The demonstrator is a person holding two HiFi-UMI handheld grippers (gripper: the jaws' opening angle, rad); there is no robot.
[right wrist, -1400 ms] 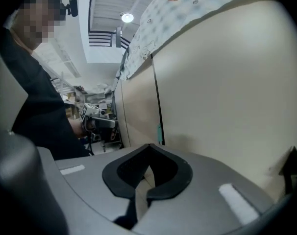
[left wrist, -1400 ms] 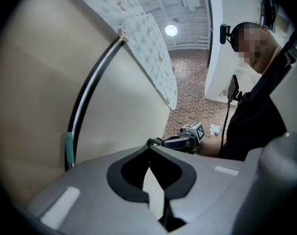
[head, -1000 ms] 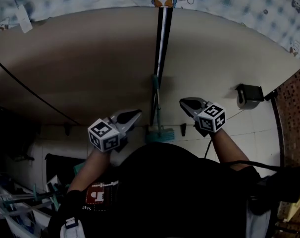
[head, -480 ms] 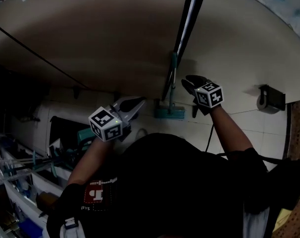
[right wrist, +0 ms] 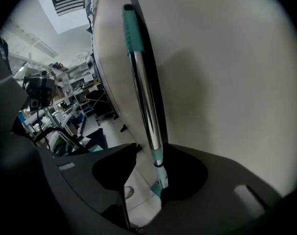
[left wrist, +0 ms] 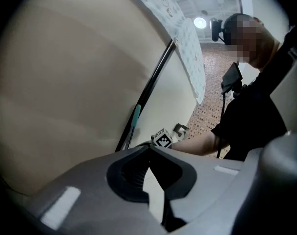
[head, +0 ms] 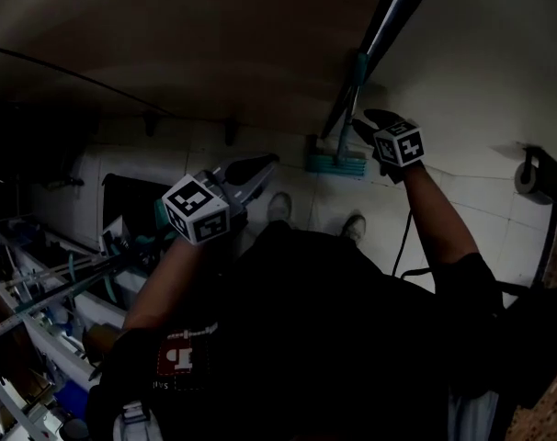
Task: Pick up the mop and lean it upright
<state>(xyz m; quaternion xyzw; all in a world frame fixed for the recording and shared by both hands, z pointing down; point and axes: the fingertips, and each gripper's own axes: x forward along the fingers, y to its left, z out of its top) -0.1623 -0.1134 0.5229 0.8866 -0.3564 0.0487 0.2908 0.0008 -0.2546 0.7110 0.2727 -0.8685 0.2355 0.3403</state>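
We see the chrome-shafted mop with teal grip and sponge head (right wrist: 144, 97) leaning upright against the beige wall (head: 214, 53). Our right gripper (head: 361, 122) has just been opening, its jaws loosely around the shaft. Our left gripper (left wrist: 149, 148) is closed and empty.

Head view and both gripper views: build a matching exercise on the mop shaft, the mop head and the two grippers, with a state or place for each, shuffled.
1 mop shaft
2 mop head
3 left gripper
4 right gripper

A teal, on the tiled floor
B jaws together, empty
C leaning on the beige wall
D jaws apart

Pairs: 1-C, 2-A, 3-B, 4-D.

The right gripper's jaws have just been opening; the shaft shows in their gap, ungripped.
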